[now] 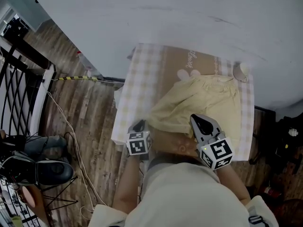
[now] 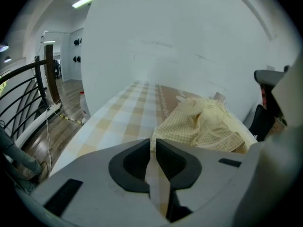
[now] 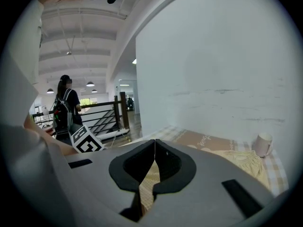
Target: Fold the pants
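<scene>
The yellow pants [image 1: 203, 98] are lying in a crumpled heap on the counter [image 1: 137, 79], partly on top of a brown mat [image 1: 175, 60]. The left claw [image 2: 154, 144] is squeezing down on the near corner of the pants, at the counter's front edge. The right claw [image 3: 154, 144] is clenching too, its tips pressing together, and yellow checked cloth is showing in the gap just under the tips. Both claws are sitting close to the person, with the pants spreading away from them toward the wall. A small cup [image 1: 243, 70] is standing at the far right corner of the counter
</scene>
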`<state>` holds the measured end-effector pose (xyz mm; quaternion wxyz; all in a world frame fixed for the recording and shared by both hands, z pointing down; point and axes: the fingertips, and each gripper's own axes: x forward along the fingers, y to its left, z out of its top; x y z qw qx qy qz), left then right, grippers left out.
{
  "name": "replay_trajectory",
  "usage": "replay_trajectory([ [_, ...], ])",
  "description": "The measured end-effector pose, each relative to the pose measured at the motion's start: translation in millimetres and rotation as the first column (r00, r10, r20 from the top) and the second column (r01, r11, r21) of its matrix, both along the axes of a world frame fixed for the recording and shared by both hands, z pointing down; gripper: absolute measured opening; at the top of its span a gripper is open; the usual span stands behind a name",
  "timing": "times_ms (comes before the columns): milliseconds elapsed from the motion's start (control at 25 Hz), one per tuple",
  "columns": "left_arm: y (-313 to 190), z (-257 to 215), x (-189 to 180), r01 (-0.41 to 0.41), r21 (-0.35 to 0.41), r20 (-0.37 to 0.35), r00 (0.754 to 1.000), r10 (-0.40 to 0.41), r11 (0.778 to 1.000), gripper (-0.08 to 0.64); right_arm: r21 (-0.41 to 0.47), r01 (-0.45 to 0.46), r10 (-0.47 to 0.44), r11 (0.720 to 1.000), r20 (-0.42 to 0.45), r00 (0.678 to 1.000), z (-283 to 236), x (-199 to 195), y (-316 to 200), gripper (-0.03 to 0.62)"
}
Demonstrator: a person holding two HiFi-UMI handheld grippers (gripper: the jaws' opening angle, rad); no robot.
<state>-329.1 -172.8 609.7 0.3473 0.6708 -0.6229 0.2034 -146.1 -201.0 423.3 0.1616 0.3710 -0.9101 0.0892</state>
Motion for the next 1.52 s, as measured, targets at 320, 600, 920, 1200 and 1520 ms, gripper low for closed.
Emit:
replay_trajectory([
  [320,-10.1,19.8,1.0,-0.086,-0.079,0.008,0.996,0.086,0.993,0.092,-0.027,-0.037,0.036,0.999,-0.018,0.999,10.7,-16.4,2.3,0.0],
  [600,-14.2,22.5,3.5,-0.135,-0.117,0.013,0.99,0.137,0.984,0.092,-0.045,-0.094,0.092,0.995,-0.026,0.995,19.9,-21.3,6.0,0.0],
  [920,-13.7,22.3,8.7,-0.194,-0.132,-0.015,0.981,0.194,0.972,0.036,-0.042,-0.165,0.164,0.985,-0.043,0.986,22.5,-18.2,12.8,0.0],
  [1200,-13.7,8.6,4.7,-0.173,-0.079,-0.037,0.985,0.171,0.982,0.012,-0.02,-0.249,0.247,0.968,-0.07,0.966,19.5,10.3,10.0,0.0],
  [1520,-26.5,-32.2,-12.6,-0.124,0.022,-0.017,0.992,0.124,0.992,0.012,0.022,-0.251,0.251,0.968,-0.055,0.966,7.3,28.5,-1.7,0.0],
])
